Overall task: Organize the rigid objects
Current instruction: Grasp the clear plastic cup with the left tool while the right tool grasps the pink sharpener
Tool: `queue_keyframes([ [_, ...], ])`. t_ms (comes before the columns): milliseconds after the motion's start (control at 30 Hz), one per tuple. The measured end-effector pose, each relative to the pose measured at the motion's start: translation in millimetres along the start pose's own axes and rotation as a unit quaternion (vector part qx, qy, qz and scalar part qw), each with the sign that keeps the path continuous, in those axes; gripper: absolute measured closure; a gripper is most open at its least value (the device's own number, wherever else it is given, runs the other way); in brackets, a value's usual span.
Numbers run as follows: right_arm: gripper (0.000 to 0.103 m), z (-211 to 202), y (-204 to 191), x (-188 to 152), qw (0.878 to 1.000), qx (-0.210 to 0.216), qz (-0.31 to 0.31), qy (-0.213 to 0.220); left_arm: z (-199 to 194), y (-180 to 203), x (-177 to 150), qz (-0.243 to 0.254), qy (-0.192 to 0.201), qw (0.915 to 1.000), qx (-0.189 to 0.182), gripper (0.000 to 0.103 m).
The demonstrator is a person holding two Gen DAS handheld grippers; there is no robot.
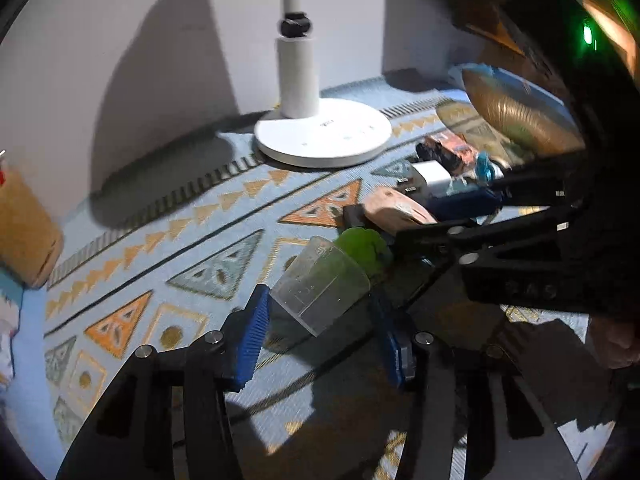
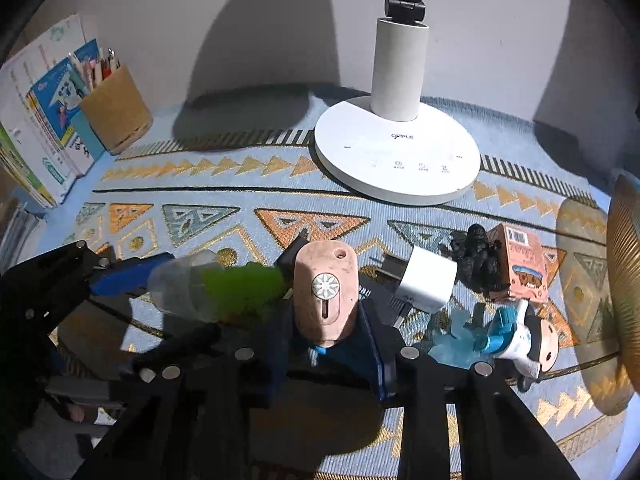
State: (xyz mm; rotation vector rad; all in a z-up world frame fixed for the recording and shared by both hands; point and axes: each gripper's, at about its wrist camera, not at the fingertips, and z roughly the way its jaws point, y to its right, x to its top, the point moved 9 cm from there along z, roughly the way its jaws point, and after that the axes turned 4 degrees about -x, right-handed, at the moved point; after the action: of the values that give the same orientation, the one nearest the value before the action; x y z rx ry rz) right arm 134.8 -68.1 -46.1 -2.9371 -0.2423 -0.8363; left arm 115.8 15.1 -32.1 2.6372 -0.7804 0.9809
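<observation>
A clear plastic measuring cup (image 1: pixel 316 288) lies on its side on the patterned cloth with a fuzzy green thing (image 1: pixel 362 248) at its far end. My left gripper (image 1: pixel 320 310) is shut on the cup, one blue pad on each side. In the right wrist view the same cup (image 2: pixel 180 284) sits between the left gripper's fingers (image 2: pixel 128 272), which reach in from the left. My right gripper (image 2: pixel 330 322) is shut on a pink oblong case (image 2: pixel 326 280) with a white flower dial. The case (image 1: pixel 394 208) also shows in the left wrist view, with the right gripper's black arms just to its right.
A white lamp base (image 2: pixel 400 160) stands at the back. To the right lie a white charger (image 2: pixel 426 280), a black figurine (image 2: pixel 476 256), a small pink box (image 2: pixel 520 264) and a blue-and-white toy figure (image 2: pixel 520 340). A pen holder (image 2: pixel 116 112) and books (image 2: pixel 44 120) stand at the far left.
</observation>
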Motion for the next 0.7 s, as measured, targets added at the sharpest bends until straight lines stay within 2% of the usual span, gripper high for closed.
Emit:
queue_keyframes([
  [133,0.071,-13.1,8.7,-9.9,0.999,0.046,0.016,0.002,-24.0,-4.3,-13.6,-0.031,0.011,0.9993,0.017,0.056],
  [233,0.071,-26.3,13.2,-21.0,0.998,0.063,0.01,0.008,-34.0,-4.0,-30.4,-0.048,0.001,0.9981,0.038,0.056],
  [433,0.071,-51.9,10.6,-64.1,0.995,0.101,-0.024,0.002,-45.7,9.4,-64.3,-0.097,-0.016,0.9943,0.04,0.056],
  [600,0.071,-52.0,8.6,-98.5,0.995,0.072,-0.072,-0.005,-42.1,19.9,-74.6,-0.107,-0.02,0.9933,0.038,0.056],
  [700,0.071,-47.3,12.1,-107.2,0.995,0.061,-0.077,-0.012,-42.1,22.5,-73.6,-0.106,-0.019,0.9937,0.031,0.054],
])
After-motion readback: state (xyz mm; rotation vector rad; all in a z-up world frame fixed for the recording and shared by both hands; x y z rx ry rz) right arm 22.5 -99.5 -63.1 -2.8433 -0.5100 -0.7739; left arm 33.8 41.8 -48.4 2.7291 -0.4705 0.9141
